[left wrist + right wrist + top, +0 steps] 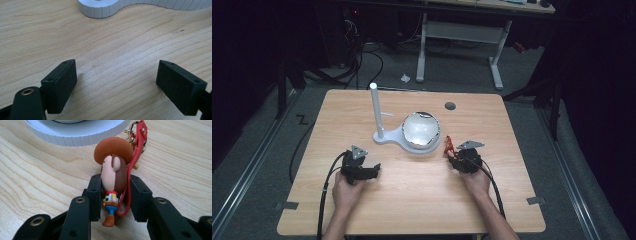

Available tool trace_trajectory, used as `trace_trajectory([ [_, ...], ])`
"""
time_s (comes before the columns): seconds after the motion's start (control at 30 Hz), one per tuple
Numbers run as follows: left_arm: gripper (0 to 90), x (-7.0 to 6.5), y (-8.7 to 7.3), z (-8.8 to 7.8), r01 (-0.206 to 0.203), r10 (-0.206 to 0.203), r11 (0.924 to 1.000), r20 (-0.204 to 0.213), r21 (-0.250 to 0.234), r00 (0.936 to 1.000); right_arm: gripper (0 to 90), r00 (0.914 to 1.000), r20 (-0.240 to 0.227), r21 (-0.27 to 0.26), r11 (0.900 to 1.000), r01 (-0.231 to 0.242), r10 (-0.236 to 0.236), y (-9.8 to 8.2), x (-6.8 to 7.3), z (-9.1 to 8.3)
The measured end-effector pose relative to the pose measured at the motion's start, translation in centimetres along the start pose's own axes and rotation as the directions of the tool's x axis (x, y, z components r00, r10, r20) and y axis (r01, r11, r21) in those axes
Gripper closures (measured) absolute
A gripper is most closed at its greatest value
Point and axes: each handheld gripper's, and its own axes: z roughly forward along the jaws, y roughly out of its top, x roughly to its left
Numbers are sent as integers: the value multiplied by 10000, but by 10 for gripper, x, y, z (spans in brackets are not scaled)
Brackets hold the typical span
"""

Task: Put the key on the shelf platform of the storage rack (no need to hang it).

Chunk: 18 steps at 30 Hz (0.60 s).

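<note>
Cowboy figurine [113, 177] with its red strap [135, 157] sits clamped between the right gripper [115, 195] pads; left gripper [116, 85] gapes wide over bare table [112, 50], holding nothing.

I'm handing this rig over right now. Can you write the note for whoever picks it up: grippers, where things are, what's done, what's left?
Right gripper: shut on the cowboy keychain figure, whose red strap trails toward the white stand.
Left gripper: open, nothing between its jaws, low over the table near the stand's base.
Done: figure gripped beside the stand.
Left: lift it, probably to hang on the stand's post; not yet begun.
</note>
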Motion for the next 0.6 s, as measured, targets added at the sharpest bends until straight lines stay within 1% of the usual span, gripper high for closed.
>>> trace_trajectory([
  [0.17, 175, 0, 0, 0, 17, -17, 10000, 8, -1, 10000, 664, 10000, -72, -87, 10000, 29, -30, -1, -2, -1],
  [0.23, 175, 0, 0, 0, 23, -23, 10000, 11, -5, 10000, 665, 9997, -221, -158, 9998, -148, 145, -1, -5, -3],
  [0.27, 175, 0, 0, 0, 41, -41, 10000, 14, -16, 10000, 664, 9993, -301, -251, 9994, -246, 238, -1, -7, -5],
  [0.37, 178, 0, 0, 0, 57, -57, 10000, 14, -19, 10000, 665, 9996, -206, -443, 9988, -215, 206, 0, -9, -15],
  [0.4, 178, 0, 0, 0, 49, -49, 10000, 10, -21, 10000, 665, 9995, -207, -611, 9978, -240, 227, 0, -13, -20],
  [0.47, 178, 0, 0, 0, 58, -58, 10000, 12, -27, 10000, 666, 9995, -232, -682, 9974, -249, 234, -1, -15, -23],
  [0.53, 178, 0, 0, 0, 66, -66, 10000, 7, -27, 10000, 666, 9991, -255, -784, 9963, -354, 335, -4, -19, -32],
  [0.57, 178, 0, 0, 0, 70, -70, 10000, 9, -29, 10000, 666, 9991, -255, -784, 9963, -354, 335, -4, -19, -32],
  [0.6, 178, 0, 0, 0, 81, -81, 10000, 18, -29, 10000, 666, 9992, -233, -822, 9960, -339, 321, -4, -19, -36],
])
